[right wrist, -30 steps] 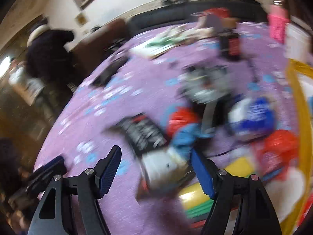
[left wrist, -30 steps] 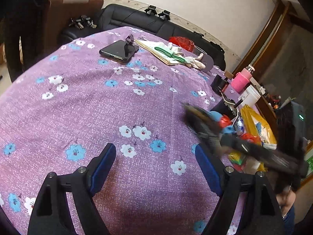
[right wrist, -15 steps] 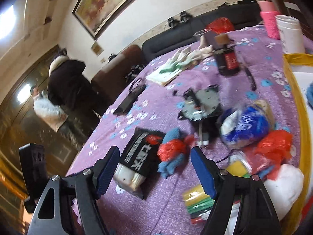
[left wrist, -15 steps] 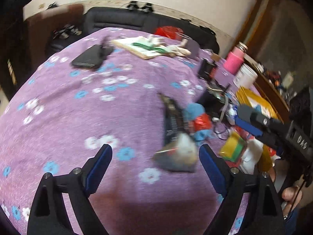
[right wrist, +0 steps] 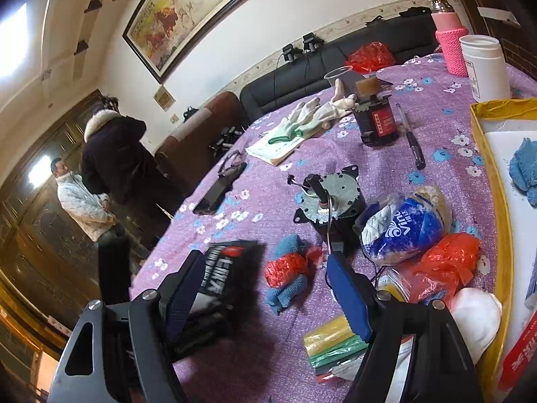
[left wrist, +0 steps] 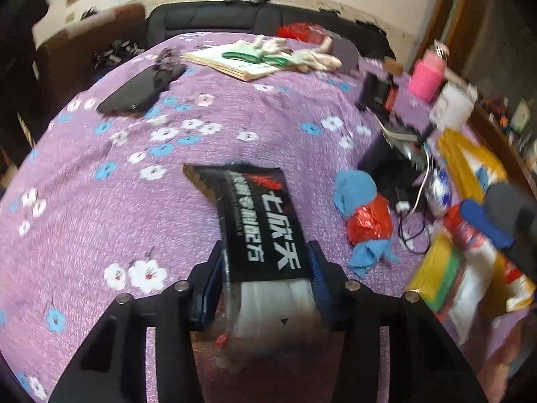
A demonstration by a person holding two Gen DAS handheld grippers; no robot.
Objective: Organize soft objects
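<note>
Two grippers over a purple floral worktop (left wrist: pixel 100 221). Left gripper (left wrist: pixel 266 265): fingers have just been closing and now pinch the near end of a black printed packet (left wrist: pixel 258 215), which lies flat at the near centre. Right gripper (right wrist: pixel 265 285): fingers wide, holding nothing, above a red-and-blue cloth bundle (right wrist: pixel 288 272). Risk: the slick, soft packet may sag or slide from the end grip when lifted, or drag the bundle lying just to its right.

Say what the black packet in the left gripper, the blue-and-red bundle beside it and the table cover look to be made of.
Black packet: glossy printed plastic film, clear at the near end. Blue-and-red bundle: fuzzy blue cloth, likely towelling, around crinkly shiny red plastic. Table cover: matte purple floral fabric, probably woven.
</note>
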